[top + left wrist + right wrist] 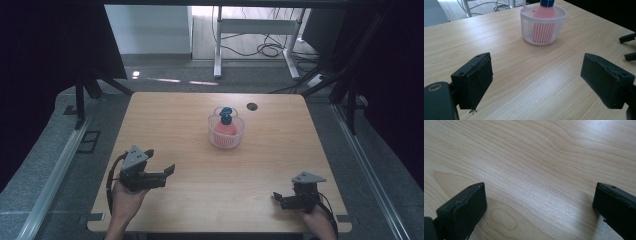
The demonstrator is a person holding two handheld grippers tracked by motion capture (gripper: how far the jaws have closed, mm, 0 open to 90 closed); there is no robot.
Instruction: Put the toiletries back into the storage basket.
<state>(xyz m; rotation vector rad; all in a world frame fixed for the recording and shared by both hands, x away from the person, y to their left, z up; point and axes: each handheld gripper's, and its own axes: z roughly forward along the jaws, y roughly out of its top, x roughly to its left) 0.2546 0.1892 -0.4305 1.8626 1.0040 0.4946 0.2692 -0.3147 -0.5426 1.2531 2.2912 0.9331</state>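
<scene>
At the near left of the table (190, 200), the left gripper (161, 162) rests in the person's hand, its grey plate on top and its cable looping down toward the table edge. Its jaws stand wide apart with nothing between them, and they point toward the middle of the table. In the left gripper view the same jaws rise from the bottom corners, bare wood between them, and the basket (543, 32) stands ahead of them and well apart. That basket is white, round and slatted, and it sits upright on the wood slightly behind the table's centre, well away from both grippers. Inside it stands a pink bottle (225, 127) with a blue cap (226, 119), upright, its shoulders above the rim. Just behind and right of the basket is a small dark hole (252, 106) in the tabletop. At the near right, the right gripper (276, 198) lies low by the front edge in the person's other hand, pointing left across the table. The right gripper view shows its jaws spread wide over plain wood grain, holding nothing and touching nothing.
</scene>
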